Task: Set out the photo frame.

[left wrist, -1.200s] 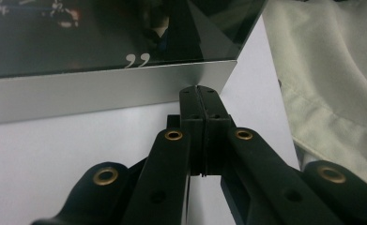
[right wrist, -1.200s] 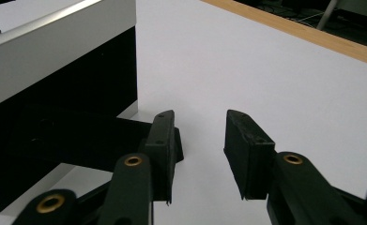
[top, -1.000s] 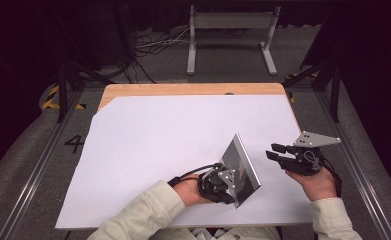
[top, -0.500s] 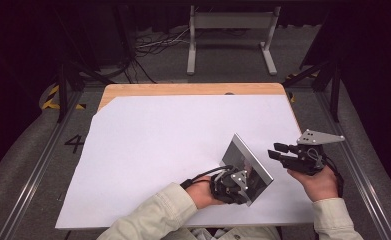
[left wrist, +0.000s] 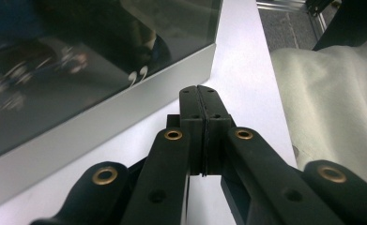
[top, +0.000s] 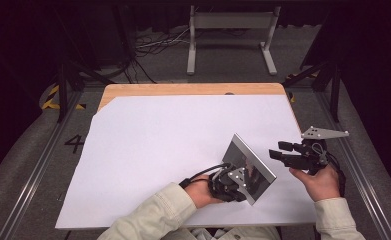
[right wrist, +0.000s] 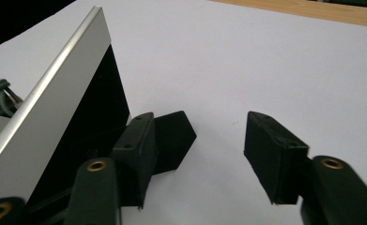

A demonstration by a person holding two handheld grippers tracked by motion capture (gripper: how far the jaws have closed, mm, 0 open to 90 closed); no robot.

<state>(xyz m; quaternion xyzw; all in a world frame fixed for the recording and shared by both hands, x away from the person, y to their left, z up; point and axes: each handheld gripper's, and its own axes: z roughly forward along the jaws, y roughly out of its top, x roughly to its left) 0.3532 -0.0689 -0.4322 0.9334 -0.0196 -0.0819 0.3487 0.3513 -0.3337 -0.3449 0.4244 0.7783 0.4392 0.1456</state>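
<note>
A dark glossy panel (top: 253, 162) with a silver frame stands tilted on the white sheet (top: 183, 135), near the front right. My left gripper (top: 231, 184) sits just below and behind it, partly hidden by it. In the left gripper view the left gripper (left wrist: 201, 96) is shut with nothing between the pads, and the panel's silver edge (left wrist: 101, 117) runs close on the left. My right gripper (top: 276, 150) hangs just right of the panel, pointing left. Its jaws (right wrist: 216, 136) have just been opening and hold nothing; the panel (right wrist: 54, 108) stands beside its left finger.
The white sheet covers a wooden table (top: 193, 89) whose far strip is bare. A cream sleeve (left wrist: 331, 93) lies right of the left gripper. Metal rails (top: 33, 170) flank the table, and a white stand (top: 230, 30) and cables (top: 155, 45) lie on the floor beyond.
The panel has leaned flatter and its right corner has swung toward the right gripper, with the left hand shifting slightly right. The right gripper's jaws stand wider apart.
</note>
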